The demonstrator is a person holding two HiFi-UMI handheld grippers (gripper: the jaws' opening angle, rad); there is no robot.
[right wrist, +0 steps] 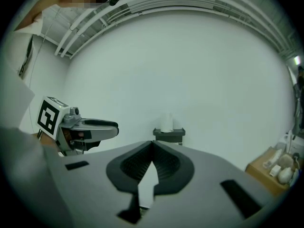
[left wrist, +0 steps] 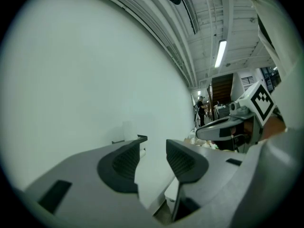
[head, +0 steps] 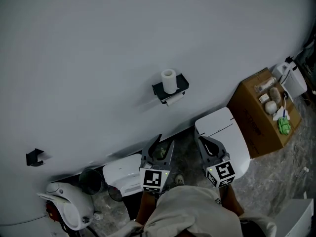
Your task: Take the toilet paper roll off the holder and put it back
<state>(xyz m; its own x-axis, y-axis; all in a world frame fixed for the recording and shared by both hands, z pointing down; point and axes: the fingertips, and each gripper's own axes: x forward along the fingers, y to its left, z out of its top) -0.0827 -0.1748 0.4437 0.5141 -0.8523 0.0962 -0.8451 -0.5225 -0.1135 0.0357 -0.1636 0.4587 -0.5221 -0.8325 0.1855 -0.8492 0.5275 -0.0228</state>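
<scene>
A white toilet paper roll (head: 168,80) stands upright on the shelf of a black wall holder (head: 180,84), with a second white roll (head: 174,99) hanging under it. In the right gripper view the roll (right wrist: 166,122) and holder (right wrist: 168,133) lie straight ahead, well beyond the jaws. My left gripper (head: 166,139) (left wrist: 152,144) is below the holder, short of the wall; its pads stand a little apart with nothing between them. My right gripper (head: 201,138) (right wrist: 152,144) is beside it to the right, tips touching, empty.
A white toilet (head: 224,132) stands against the wall under my right gripper. To its right is a cardboard box (head: 259,117) with small items on top. A white bin (head: 121,174), a black bucket (head: 91,181) and a white appliance (head: 66,206) sit at lower left. A black hook (head: 34,157) is on the wall.
</scene>
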